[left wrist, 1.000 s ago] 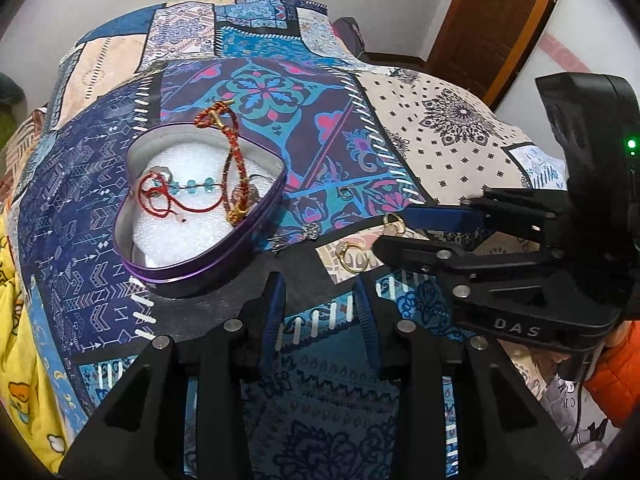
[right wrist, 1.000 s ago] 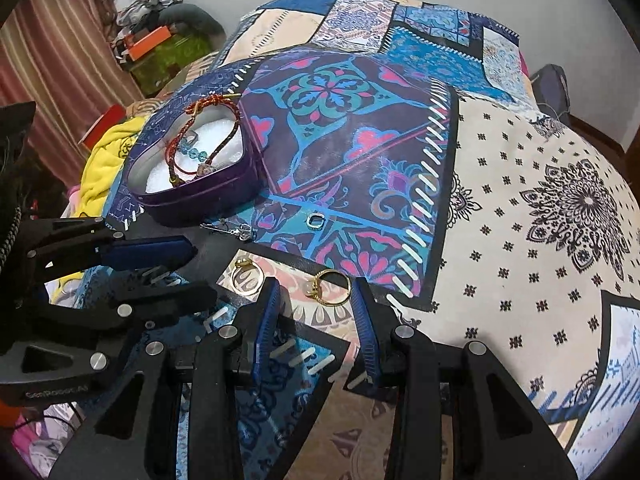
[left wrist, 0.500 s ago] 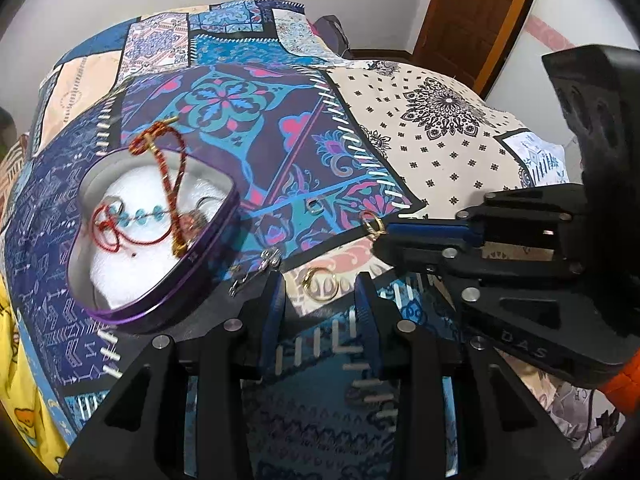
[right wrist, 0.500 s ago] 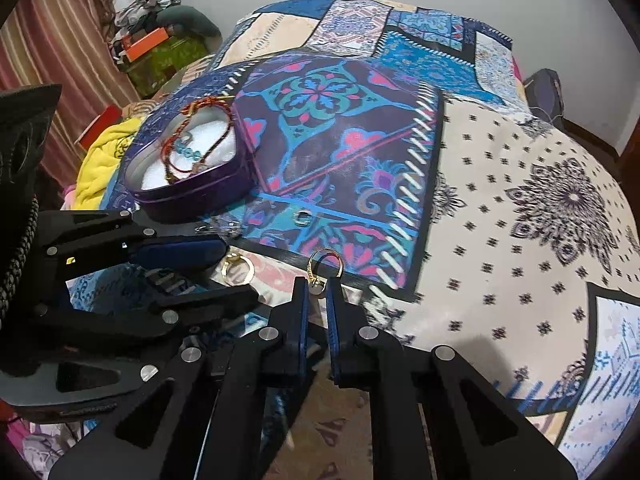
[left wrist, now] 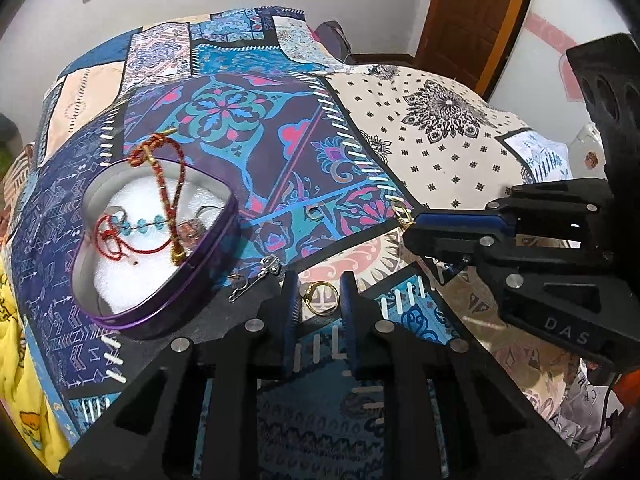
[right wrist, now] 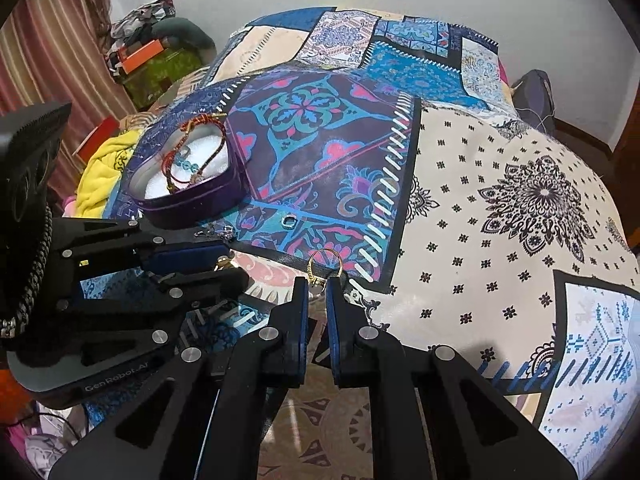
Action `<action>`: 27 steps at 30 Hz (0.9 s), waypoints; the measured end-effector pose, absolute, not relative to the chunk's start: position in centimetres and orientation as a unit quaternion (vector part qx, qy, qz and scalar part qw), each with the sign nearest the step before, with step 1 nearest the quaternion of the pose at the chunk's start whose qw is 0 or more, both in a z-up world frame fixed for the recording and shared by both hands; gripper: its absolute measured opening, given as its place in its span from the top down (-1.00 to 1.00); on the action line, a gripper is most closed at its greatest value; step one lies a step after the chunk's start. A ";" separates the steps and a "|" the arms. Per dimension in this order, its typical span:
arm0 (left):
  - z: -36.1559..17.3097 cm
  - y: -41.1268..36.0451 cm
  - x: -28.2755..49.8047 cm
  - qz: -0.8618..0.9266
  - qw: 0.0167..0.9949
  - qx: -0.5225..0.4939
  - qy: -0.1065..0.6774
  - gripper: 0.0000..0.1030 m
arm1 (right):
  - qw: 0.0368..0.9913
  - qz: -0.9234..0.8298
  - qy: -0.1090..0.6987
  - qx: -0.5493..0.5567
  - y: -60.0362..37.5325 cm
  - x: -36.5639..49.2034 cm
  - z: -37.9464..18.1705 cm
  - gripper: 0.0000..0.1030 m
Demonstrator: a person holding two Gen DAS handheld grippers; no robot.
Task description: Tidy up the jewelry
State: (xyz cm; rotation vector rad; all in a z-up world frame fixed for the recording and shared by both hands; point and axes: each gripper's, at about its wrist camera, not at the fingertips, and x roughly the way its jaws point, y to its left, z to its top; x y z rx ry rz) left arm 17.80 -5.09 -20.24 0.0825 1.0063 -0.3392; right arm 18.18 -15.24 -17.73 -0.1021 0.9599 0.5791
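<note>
The right claw is clamped on a gold ring, which stands up from its tips over the patchwork bedspread. The left claw has just been closing, with a second gold ring between its blue pads; whether they touch it I cannot tell. Beside it lie a silver pin and the purple heart-shaped tin, holding red cord bracelets. A small silver ring lies on the bed farther back.
</note>
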 end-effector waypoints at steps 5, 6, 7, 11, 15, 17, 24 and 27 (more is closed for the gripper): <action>-19.0 -3.9 17.4 -0.151 0.869 0.024 0.470 0.63 | 0.852 0.278 0.442 -0.045 -14.9 18.3 -16.5 0.85; -18.8 -3.8 17.3 -0.149 0.871 0.023 0.467 0.63 | 0.852 0.278 0.440 -0.044 -14.8 18.3 -16.3 0.85; -18.5 -3.5 17.2 -0.146 0.874 0.021 0.464 0.63 | 0.855 0.279 0.436 -0.044 -14.7 18.4 -15.9 0.85; -17.0 -2.7 16.7 -0.135 0.884 0.018 0.447 0.63 | 0.862 0.282 0.419 -0.042 -14.2 18.4 -14.6 0.84; -15.4 -1.7 16.2 -0.127 0.894 0.013 0.429 0.63 | 0.867 0.288 0.404 -0.041 -13.7 18.3 -13.3 0.85; -14.5 -1.2 16.0 -0.121 0.900 0.011 0.419 0.63 | 0.870 0.293 0.395 -0.039 -13.2 18.2 -12.6 0.84; -12.6 0.7 15.4 -0.105 0.913 0.000 0.395 0.63 | 0.872 0.311 0.376 -0.037 -11.4 17.7 -11.1 0.85; -11.9 1.6 15.2 -0.097 0.917 -0.004 0.386 0.63 | 0.872 0.320 0.369 -0.038 -10.6 17.6 -10.7 0.85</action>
